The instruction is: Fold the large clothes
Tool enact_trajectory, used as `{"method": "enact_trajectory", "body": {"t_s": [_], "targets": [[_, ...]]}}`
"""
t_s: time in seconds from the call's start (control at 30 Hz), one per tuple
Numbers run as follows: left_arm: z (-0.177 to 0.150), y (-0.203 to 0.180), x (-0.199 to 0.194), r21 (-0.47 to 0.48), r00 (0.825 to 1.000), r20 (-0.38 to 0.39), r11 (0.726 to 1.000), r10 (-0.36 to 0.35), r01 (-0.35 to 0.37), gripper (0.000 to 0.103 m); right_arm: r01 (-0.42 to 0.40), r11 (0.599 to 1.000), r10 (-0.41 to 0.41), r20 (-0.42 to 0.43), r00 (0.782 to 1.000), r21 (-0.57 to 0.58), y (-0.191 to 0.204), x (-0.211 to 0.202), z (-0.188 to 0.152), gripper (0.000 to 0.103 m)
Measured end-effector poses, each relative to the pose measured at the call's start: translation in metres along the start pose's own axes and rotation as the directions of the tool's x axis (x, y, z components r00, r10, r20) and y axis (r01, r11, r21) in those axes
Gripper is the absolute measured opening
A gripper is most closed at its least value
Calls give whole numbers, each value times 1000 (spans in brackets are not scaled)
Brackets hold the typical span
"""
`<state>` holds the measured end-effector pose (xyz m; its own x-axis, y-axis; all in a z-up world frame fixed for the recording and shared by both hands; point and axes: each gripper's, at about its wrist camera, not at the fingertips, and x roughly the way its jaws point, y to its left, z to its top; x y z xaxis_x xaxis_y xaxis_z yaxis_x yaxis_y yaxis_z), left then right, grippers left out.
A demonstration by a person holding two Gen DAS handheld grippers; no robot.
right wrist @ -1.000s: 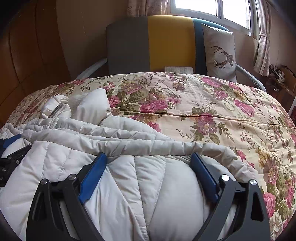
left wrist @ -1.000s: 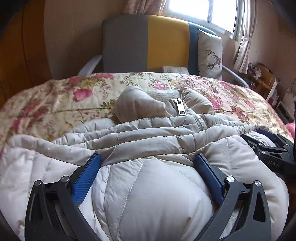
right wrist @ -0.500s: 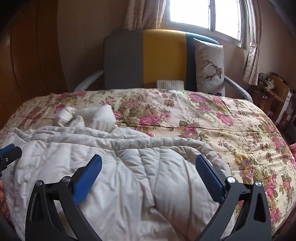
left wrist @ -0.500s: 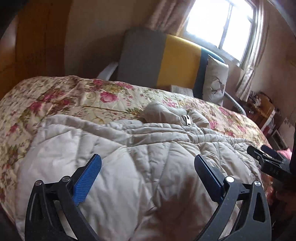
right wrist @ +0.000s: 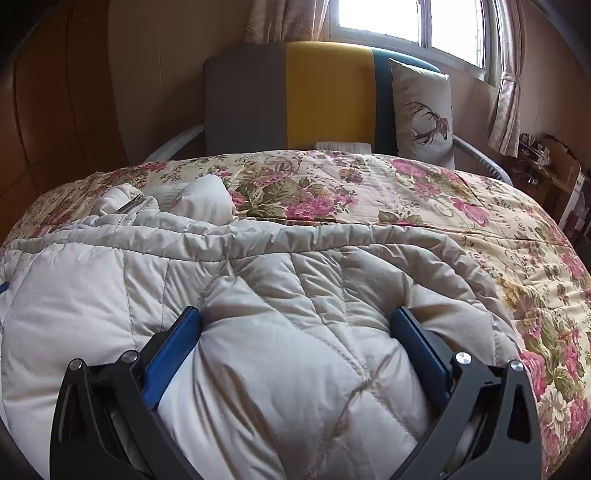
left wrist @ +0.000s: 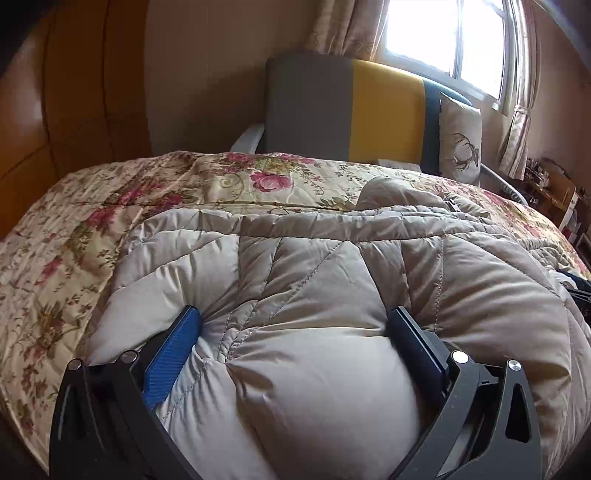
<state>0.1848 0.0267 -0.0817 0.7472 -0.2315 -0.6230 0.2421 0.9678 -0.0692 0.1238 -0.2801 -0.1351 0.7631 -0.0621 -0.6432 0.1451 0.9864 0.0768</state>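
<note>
Puffy jacket [left wrist: 317,280] lies bunched on the flowered quilt [left wrist: 110,206], collar toward the armchair [left wrist: 347,110]. Left gripper [left wrist: 295,325] straddles a padded bulge, jaws wide; a real pinch cannot be told. Right gripper [right wrist: 295,325] has just been opening, jaws spread around the jacket's near edge, probably ready to gather a thick fold.

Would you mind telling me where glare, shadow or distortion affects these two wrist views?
Left wrist view: the window is blown out to white, the wooden wall panel sits in shadow, and the floral quilted bedspread bulges with fisheye curvature. Right wrist view: the window again glares; the pale puffy quilted jacket is evenly lit and sharp.
</note>
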Motion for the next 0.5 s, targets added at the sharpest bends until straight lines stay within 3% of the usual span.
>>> {"method": "enact_trajectory", "body": {"t_s": [0.13,0.3,0.4,0.5], "targets": [[-7,6,-27,-37,999,22,998,-41,42,100,0,1000,0,31,1000,13,-2,-17,-7,101],[-32,32,-88,-192,994,108,980,-36,56,100,97,995,-98,40,994,29,7,-57,-20,101],[-53,57,-109,-307,995,103,951,9,23,100,44,998,-48,80,996,49,13,-86,-33,101],[-77,83,-119,-423,997,68,906,22,9,100,-12,999,7,137,991,38,22,-108,-48,101]]}}
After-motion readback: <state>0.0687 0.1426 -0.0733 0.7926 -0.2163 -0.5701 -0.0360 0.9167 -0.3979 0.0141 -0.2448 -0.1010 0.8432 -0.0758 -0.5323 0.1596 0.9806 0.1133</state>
